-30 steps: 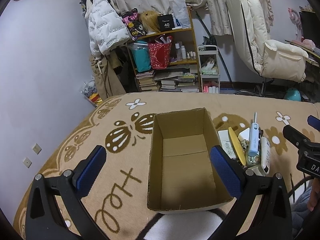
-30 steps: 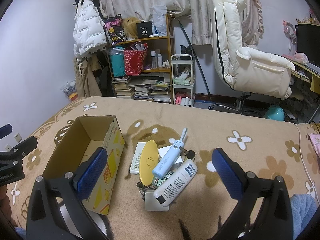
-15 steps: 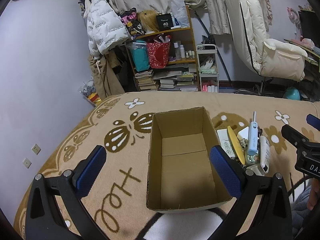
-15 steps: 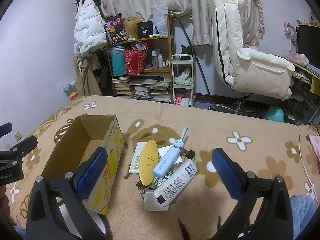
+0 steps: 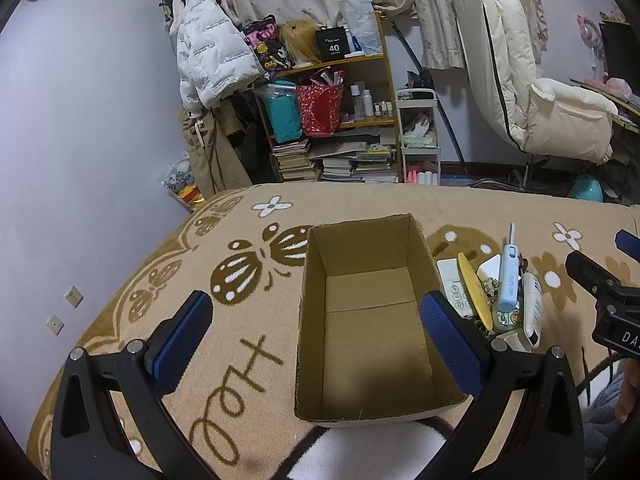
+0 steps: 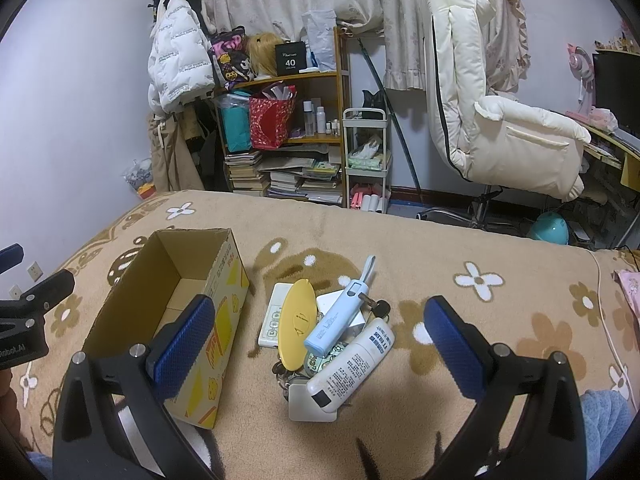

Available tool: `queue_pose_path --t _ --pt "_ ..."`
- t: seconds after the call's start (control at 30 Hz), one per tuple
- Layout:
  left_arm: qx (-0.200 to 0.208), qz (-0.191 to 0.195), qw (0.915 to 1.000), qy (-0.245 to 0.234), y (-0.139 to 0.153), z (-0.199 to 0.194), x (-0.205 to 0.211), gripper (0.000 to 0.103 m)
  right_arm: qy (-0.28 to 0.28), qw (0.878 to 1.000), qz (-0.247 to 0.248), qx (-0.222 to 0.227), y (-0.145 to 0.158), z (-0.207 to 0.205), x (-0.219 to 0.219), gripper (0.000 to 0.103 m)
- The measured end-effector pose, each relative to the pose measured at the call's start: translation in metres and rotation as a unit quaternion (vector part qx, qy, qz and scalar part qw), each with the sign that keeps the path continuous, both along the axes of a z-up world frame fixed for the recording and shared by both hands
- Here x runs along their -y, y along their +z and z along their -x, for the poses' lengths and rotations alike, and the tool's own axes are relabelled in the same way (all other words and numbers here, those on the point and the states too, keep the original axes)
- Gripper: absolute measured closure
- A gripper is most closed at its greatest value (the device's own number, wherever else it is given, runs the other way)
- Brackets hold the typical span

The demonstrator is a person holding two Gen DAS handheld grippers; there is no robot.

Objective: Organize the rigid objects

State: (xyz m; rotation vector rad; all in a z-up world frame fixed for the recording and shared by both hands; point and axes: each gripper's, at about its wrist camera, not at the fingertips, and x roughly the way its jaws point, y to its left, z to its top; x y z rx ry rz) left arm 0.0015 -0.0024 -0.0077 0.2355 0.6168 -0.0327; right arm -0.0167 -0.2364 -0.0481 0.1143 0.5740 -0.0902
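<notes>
An empty cardboard box (image 5: 372,316) stands open on the patterned blanket; it also shows in the right wrist view (image 6: 168,300). Right of it lies a pile of objects: a white bottle (image 6: 352,364), a light blue device (image 6: 340,320), a yellow oval case (image 6: 296,324), a white remote (image 6: 274,314), keys (image 6: 378,308) and a white block (image 6: 308,404). The pile shows in the left wrist view (image 5: 504,292) too. My left gripper (image 5: 320,340) is open above the box. My right gripper (image 6: 320,344) is open above the pile, empty.
The blanket (image 6: 460,248) covers a bed that ends at the far edge. Beyond it stand a cluttered wooden shelf (image 6: 288,132), a small white cart (image 6: 366,160) and a cream chair (image 6: 500,120). A white jacket (image 6: 176,60) hangs at left.
Both views have shifted only slightly; the box and the pile sit a touch lower and farther left in the left wrist view. Both grippers stay open.
</notes>
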Motion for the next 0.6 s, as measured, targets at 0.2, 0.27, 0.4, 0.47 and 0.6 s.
queue_pose_path --t 0.2,0.27,0.4,0.47,0.6 --pt "-0.016 0.005 0.9999 0.003 -0.006 -0.010 -0.004 0.000 0.001 1.000 0.002 -0.007 -0.002 -0.002 0.000 0.000" --pt "-0.018 0.005 0.9998 0.005 -0.006 -0.013 -0.003 0.000 0.001 1.000 0.002 -0.010 -0.003 -0.003 0.002 0.000" --pt "-0.026 0.006 0.9996 0.002 -0.009 -0.019 -0.004 0.000 -0.001 1.000 0.004 -0.015 -0.007 -0.007 0.007 0.000" --pt "-0.032 0.004 0.9995 0.004 -0.012 -0.022 -0.004 0.000 -0.001 1.000 0.006 -0.022 -0.015 -0.015 0.009 0.000" --pt "-0.037 -0.009 0.9993 0.005 -0.021 -0.025 -0.005 0.000 -0.001 0.999 0.006 -0.033 -0.020 -0.020 0.014 0.000"
